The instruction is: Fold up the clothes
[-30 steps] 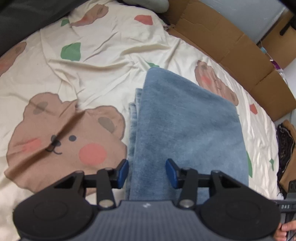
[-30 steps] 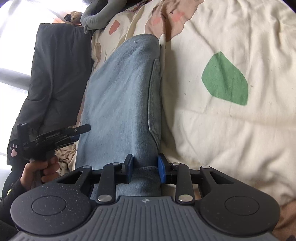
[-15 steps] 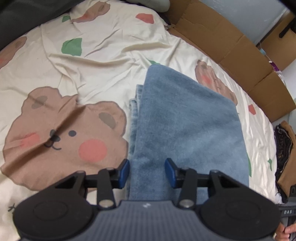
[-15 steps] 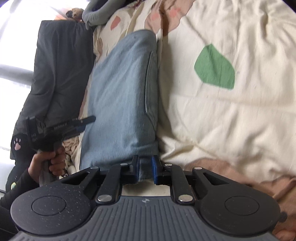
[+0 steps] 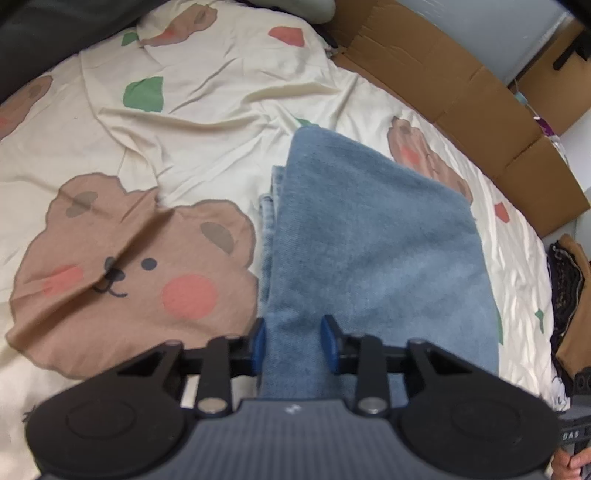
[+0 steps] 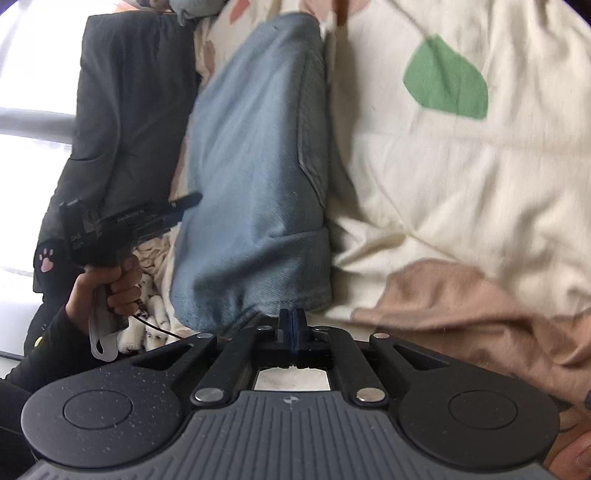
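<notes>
Folded blue jeans (image 5: 369, 240) lie lengthwise on a cream bedsheet with bear prints (image 5: 207, 107). My left gripper (image 5: 293, 341) sits at their near end, and its jaws are closing with a bunched fold of denim pinched between the blue pads. In the right wrist view the jeans (image 6: 251, 166) run up the picture. My right gripper (image 6: 291, 326) is shut, pads together, with its tips just at the near hem. No cloth shows between them. A hand (image 6: 110, 284) holds the left gripper (image 6: 184, 203) at the jeans' left side.
Flattened cardboard (image 5: 461, 85) lines the bed's far right edge. Dark clothing (image 5: 565, 273) is piled at the right. A black garment (image 6: 125, 110) lies left of the jeans, with a grey item (image 6: 195, 5) beyond it.
Both grippers' jaws have narrowed. The left ones now pinch the denim. The right ones slid back off the jeans' corner and came together, and the right view tilted slightly.
</notes>
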Motion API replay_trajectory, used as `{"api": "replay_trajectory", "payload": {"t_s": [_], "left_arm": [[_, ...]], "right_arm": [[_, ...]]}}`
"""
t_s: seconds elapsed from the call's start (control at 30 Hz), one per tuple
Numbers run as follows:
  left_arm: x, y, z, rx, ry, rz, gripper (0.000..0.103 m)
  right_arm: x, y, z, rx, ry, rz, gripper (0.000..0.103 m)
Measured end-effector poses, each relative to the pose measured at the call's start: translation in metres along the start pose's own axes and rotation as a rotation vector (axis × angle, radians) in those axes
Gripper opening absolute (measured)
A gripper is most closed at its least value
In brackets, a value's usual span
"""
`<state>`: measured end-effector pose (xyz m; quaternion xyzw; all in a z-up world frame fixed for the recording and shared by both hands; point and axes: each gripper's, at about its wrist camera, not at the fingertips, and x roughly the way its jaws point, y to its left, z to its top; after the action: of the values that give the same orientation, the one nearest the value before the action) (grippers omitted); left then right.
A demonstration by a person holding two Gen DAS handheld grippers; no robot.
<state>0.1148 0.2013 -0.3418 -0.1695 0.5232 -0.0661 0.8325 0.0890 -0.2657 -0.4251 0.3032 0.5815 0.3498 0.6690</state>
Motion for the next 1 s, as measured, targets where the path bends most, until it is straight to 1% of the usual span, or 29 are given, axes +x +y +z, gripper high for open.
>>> {"api": "replay_trajectory", "payload": {"t_s": [0.07, 0.13, 0.17, 0.2, 0.23, 0.3, 0.37, 0.4, 0.47, 0.57, 0.63, 0.67, 0.73, 0.8, 0.83, 0.87, 0.9, 1.0], "left_arm": [[-0.007, 0.001, 0.002, -0.008, -0.002, -0.008, 0.025], [-0.012, 0.001, 0.003, -0.008, -0.002, -0.018, 0.024], [-0.013, 0.001, 0.004, -0.004, 0.000, -0.024, 0.024], [-0.012, 0.001, 0.005, 0.000, 0.002, -0.027, 0.025], [-0.011, 0.001, 0.005, 0.002, 0.003, -0.029, 0.026], [-0.007, 0.002, 0.006, 0.004, 0.004, -0.035, 0.029], [-0.002, 0.003, 0.007, -0.003, 0.003, -0.050, 0.036], [0.000, 0.004, 0.008, -0.006, 0.002, -0.058, 0.037], [0.005, 0.006, 0.010, -0.013, 0.003, -0.075, 0.043], [0.012, 0.008, 0.012, -0.022, 0.004, -0.095, 0.050], [0.016, 0.010, 0.014, -0.031, 0.008, -0.108, 0.053], [0.018, 0.011, 0.014, -0.040, 0.010, -0.115, 0.055], [0.022, 0.014, 0.015, -0.057, 0.015, -0.129, 0.058], [0.025, 0.016, 0.015, -0.070, 0.021, -0.142, 0.058], [0.025, 0.017, 0.016, -0.073, 0.022, -0.152, 0.054], [0.025, 0.017, 0.016, -0.076, 0.023, -0.161, 0.050], [0.026, 0.018, 0.016, -0.079, 0.024, -0.170, 0.049], [0.026, 0.017, 0.016, -0.082, 0.025, -0.186, 0.046]], "right_arm": [[-0.008, 0.004, 0.011, -0.017, -0.027, -0.015, 0.002], [-0.017, 0.005, 0.021, -0.027, -0.059, -0.020, 0.006], [-0.021, 0.005, 0.026, -0.023, -0.078, -0.019, 0.017], [-0.023, 0.004, 0.030, -0.017, -0.097, -0.020, 0.031], [-0.026, 0.004, 0.035, -0.013, -0.117, -0.021, 0.035], [-0.023, 0.003, 0.044, -0.004, -0.131, -0.018, 0.035], [-0.019, 0.002, 0.054, 0.005, -0.136, -0.012, 0.036], [-0.015, 0.002, 0.058, 0.008, -0.136, -0.010, 0.041], [-0.003, 0.001, 0.064, 0.011, -0.127, -0.014, 0.042], [0.014, -0.002, 0.074, 0.019, -0.110, -0.018, 0.043], [0.024, -0.004, 0.080, 0.020, -0.100, -0.016, 0.047], [0.029, -0.005, 0.083, 0.019, -0.096, -0.014, 0.050], [0.036, -0.005, 0.089, 0.017, -0.094, -0.013, 0.049], [0.041, -0.005, 0.093, 0.014, -0.097, -0.011, 0.049], [0.042, -0.004, 0.094, 0.012, -0.098, -0.011, 0.049], [0.044, -0.003, 0.095, 0.007, -0.098, -0.012, 0.045], [0.045, 0.000, 0.096, -0.008, -0.098, -0.018, 0.035], [0.041, 0.011, 0.097, -0.062, -0.093, -0.033, 0.021]]}}
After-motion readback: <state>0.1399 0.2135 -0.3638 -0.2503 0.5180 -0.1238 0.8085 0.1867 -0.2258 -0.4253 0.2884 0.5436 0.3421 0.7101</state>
